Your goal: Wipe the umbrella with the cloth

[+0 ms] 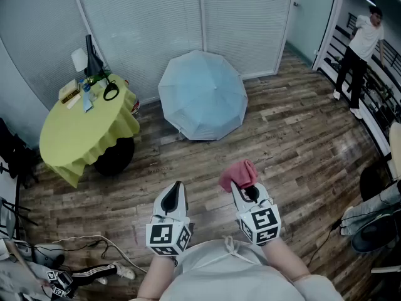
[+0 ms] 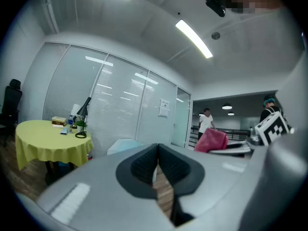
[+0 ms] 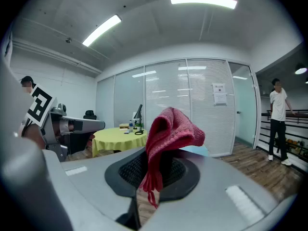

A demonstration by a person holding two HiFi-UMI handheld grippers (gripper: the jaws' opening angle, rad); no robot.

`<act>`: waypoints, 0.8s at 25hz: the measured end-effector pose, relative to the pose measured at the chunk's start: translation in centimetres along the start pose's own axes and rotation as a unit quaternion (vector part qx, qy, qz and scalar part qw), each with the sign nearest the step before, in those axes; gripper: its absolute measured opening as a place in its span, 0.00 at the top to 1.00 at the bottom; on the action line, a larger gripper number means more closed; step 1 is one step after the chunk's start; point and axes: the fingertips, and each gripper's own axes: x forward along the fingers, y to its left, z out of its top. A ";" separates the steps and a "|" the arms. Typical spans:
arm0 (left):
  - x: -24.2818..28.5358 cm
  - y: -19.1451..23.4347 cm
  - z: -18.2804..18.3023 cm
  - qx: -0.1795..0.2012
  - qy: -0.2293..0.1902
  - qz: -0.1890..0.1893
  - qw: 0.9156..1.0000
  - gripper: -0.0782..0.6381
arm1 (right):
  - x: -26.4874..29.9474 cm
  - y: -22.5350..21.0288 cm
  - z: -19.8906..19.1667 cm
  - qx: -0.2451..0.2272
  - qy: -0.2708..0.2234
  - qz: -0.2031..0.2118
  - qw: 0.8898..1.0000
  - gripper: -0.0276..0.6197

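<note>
An open pale blue umbrella [image 1: 203, 95] rests on the wooden floor by the glass wall, well ahead of both grippers. The right gripper [image 1: 244, 190] is shut on a red knitted cloth [image 1: 239, 174], which bunches up above its jaws; in the right gripper view the cloth [image 3: 169, 134] hangs between the dark pads. The left gripper [image 1: 171, 199] is held beside it, jaws together with nothing between them. In the left gripper view the umbrella [image 2: 122, 145] shows just past the left gripper [image 2: 157, 163], and the cloth [image 2: 211, 139] appears at the right.
A round table with a yellow cover [image 1: 81, 127] stands left of the umbrella, carrying a black lamp [image 1: 94, 58], books and small items. A person [image 1: 360, 46] stands at the railing far right. Cables [image 1: 94, 246] lie on the floor at lower left.
</note>
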 end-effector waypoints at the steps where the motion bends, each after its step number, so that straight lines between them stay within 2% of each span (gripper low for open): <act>1: 0.1 0.0 -0.1 0.000 0.000 -0.001 1.000 0.88 | 0.1 0.0 0.0 0.000 -0.001 0.000 1.000 0.88; 8: 0.5 -0.2 -0.7 -0.002 0.005 0.001 1.000 0.88 | 0.2 -0.4 -0.4 -0.003 0.002 0.001 1.000 0.88; 14: 1.4 -0.3 -2.1 -0.004 0.023 0.009 1.000 0.88 | 0.9 -1.8 -1.5 0.015 0.019 -0.001 1.000 0.88; 20: 3.1 2.4 -3.9 -0.015 0.048 0.026 0.998 0.88 | 4.3 -1.4 -2.8 0.026 0.033 0.025 0.999 0.88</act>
